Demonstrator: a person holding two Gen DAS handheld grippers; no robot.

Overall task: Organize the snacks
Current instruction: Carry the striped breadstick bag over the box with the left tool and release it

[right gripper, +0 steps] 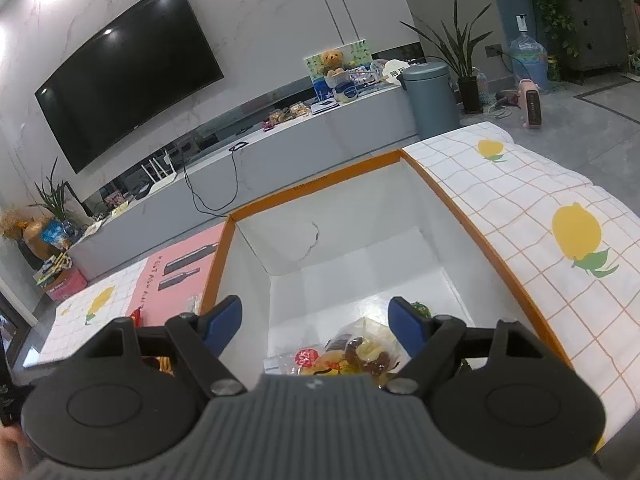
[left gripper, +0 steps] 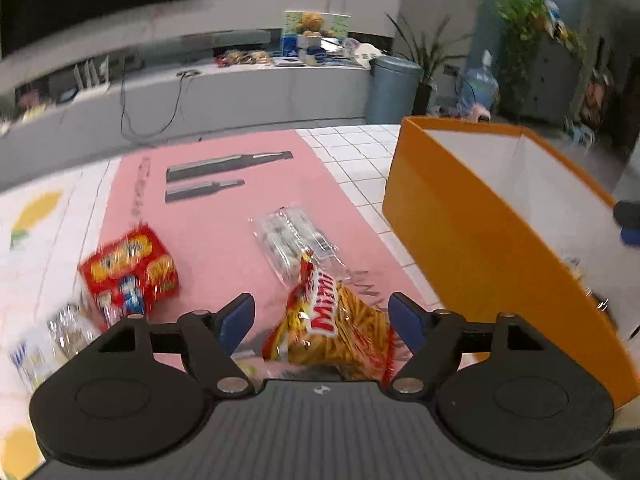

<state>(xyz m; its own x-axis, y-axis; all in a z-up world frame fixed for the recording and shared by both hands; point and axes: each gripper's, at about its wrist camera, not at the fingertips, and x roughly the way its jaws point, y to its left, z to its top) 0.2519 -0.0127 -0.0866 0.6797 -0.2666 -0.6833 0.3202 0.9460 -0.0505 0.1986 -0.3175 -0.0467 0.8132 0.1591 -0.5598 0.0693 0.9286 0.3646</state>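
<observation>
In the left wrist view my left gripper is open, its blue pads on either side of a yellow and red snack bag that lies on the pink mat. A clear packet lies just beyond it and a red box of snacks to the left. The orange box with a white inside stands to the right. In the right wrist view my right gripper is open above the orange box; a clear snack packet lies on its floor below the fingers.
More clear packets lie at the left edge of the table. The table has a white checked cloth with lemons. Beyond it are a grey TV bench, a television and a grey bin.
</observation>
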